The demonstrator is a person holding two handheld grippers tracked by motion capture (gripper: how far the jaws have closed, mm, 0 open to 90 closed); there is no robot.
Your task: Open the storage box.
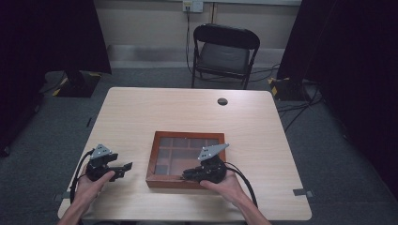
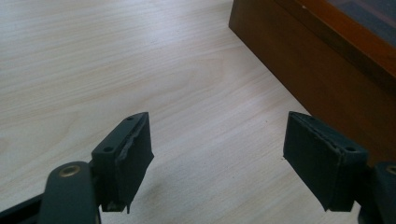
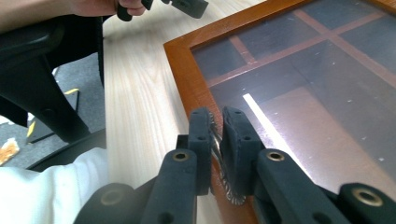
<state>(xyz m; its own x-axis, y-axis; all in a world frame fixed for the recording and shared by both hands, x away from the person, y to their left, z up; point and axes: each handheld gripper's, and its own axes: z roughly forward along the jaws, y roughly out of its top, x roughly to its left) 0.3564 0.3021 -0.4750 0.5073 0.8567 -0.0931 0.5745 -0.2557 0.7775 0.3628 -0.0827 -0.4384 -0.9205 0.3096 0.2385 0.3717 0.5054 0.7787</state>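
Observation:
A flat brown wooden box [image 1: 152, 161] with a glass-panelled lid [image 3: 327, 93] lies at the table's front centre, with dividers showing through the glass. My right gripper [image 1: 187, 175] is at the box's front edge; in the right gripper view it [image 3: 216, 121] is shut on a small silvery metal piece [image 3: 216, 142] at the lid's rim. My left gripper [image 1: 123, 168] is held over bare table just left of the box. In the left gripper view it [image 2: 219, 135] is open with nothing between its fingers, and the box's side wall [image 2: 327, 70] lies to the right.
The light wooden table [image 1: 187, 112] has a round cable hole [image 1: 222, 101] near its far edge. A black folding chair [image 1: 224, 54] stands behind it. Dark curtains hang on both sides, and cables lie on the grey floor at the right [image 1: 300, 101].

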